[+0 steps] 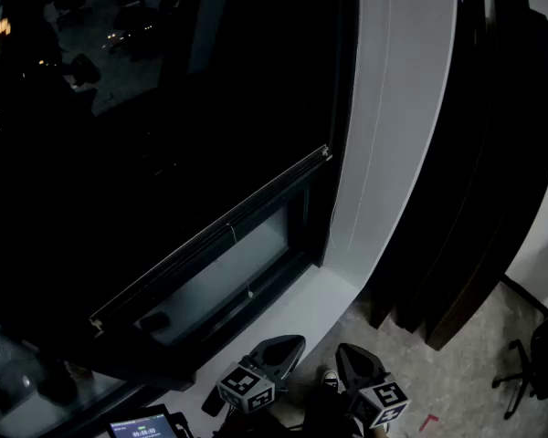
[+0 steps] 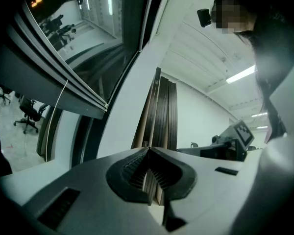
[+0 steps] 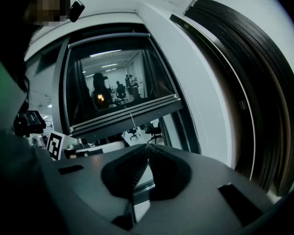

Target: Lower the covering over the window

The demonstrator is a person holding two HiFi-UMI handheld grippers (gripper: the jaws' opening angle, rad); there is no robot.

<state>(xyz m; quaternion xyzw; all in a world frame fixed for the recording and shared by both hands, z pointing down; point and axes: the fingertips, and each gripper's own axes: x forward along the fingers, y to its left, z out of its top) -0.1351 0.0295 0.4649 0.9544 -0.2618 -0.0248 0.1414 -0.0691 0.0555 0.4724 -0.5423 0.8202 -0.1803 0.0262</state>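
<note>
Status: the blind (image 1: pixel 119 153) covers most of the window, from the upper left of the frame down to the lower centre. Its bottom rail (image 1: pixel 210 240) hangs apart from the window sill (image 1: pixel 301 308), leaving a paler strip of bare glass (image 1: pixel 228 276) beneath; this last stretch appears to remain. The blind is a dark, flat sheet. The rail is a straight, ribbed metal-like bar with a thin pale cord (image 1: pixel 241 263) hanging from its middle. The sill is smooth and white. The left hand-held gripper (image 2: pixel 148 151) and the right hand-held gripper (image 3: pixel 147 147) are at the bottom of the frame, both closed and empty, with ridged dark pads meeting at the tips.
</note>
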